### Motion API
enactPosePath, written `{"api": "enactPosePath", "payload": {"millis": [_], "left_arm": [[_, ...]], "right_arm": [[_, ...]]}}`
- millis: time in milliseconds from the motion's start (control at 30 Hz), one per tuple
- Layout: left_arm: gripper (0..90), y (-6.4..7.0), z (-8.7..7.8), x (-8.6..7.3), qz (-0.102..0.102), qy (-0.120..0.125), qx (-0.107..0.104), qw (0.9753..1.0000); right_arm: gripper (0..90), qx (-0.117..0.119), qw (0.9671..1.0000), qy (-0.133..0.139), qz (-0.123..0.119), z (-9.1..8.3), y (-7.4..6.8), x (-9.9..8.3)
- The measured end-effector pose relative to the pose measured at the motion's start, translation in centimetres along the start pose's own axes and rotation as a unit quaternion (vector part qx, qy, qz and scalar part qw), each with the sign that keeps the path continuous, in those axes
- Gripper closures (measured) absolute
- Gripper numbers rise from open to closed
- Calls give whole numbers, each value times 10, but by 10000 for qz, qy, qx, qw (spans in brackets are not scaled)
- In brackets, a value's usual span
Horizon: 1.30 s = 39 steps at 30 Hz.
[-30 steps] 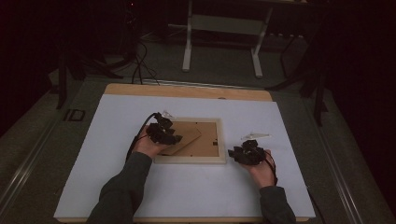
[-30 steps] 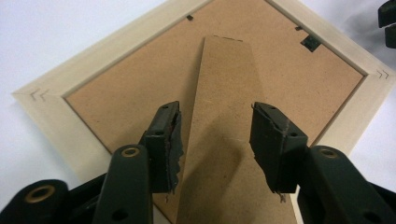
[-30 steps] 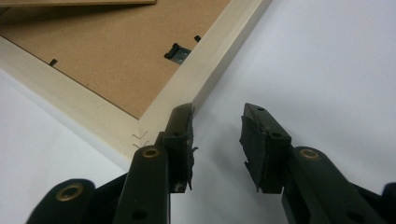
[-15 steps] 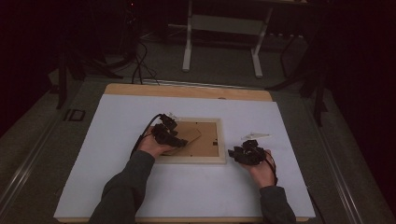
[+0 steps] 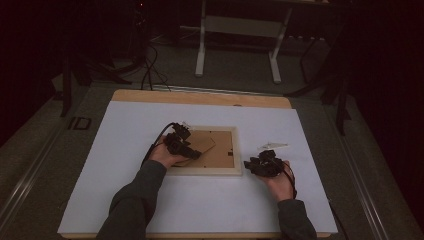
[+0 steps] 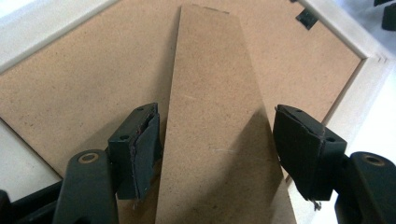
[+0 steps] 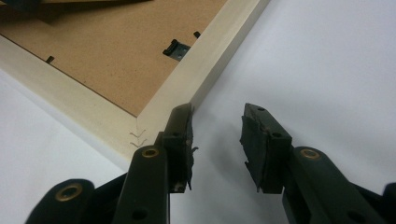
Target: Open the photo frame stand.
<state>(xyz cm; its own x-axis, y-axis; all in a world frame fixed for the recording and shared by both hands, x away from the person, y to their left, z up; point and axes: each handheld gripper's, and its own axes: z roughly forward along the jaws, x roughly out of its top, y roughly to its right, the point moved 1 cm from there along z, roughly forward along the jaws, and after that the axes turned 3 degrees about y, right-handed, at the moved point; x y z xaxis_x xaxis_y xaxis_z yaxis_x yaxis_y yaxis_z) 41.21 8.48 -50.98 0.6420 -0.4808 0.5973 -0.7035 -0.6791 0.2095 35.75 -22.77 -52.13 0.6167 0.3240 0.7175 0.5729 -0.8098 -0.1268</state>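
lab/studio | dark room | white-topped table [image 5: 150,200] | floor cables [image 5: 150,75] | metal stand [image 5: 240,30]

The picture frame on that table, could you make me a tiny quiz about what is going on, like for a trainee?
1. True or false: the frame lies back side up.
2. The left tongs straddle which part? A) the stand strip B) a glass pane C) a cable
3. Where do the right tongs sit relative to the frame?

Key
1. True: the brown backing board faces up.
2. A, jaws open on either side.
3. Open, just off a frame corner, over the white sheet.
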Motion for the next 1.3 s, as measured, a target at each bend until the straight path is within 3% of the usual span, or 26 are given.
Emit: {"api": "enactPosePath", "payload": {"millis": [467, 1000, 1300], "left_arm": [[365, 1, 3, -1, 70, -170, -28, 9998], [391, 7, 4, 0, 225, -225, 206, 9993], [390, 12, 3, -1, 424, -129, 390, 9983]], "right_arm": [[629, 8, 10000, -38, -21, 2, 0, -1], [628, -5, 10000, -52, 7, 3, 1, -1], [623, -7, 10000, -77, 15, 4, 2, -2]]}}
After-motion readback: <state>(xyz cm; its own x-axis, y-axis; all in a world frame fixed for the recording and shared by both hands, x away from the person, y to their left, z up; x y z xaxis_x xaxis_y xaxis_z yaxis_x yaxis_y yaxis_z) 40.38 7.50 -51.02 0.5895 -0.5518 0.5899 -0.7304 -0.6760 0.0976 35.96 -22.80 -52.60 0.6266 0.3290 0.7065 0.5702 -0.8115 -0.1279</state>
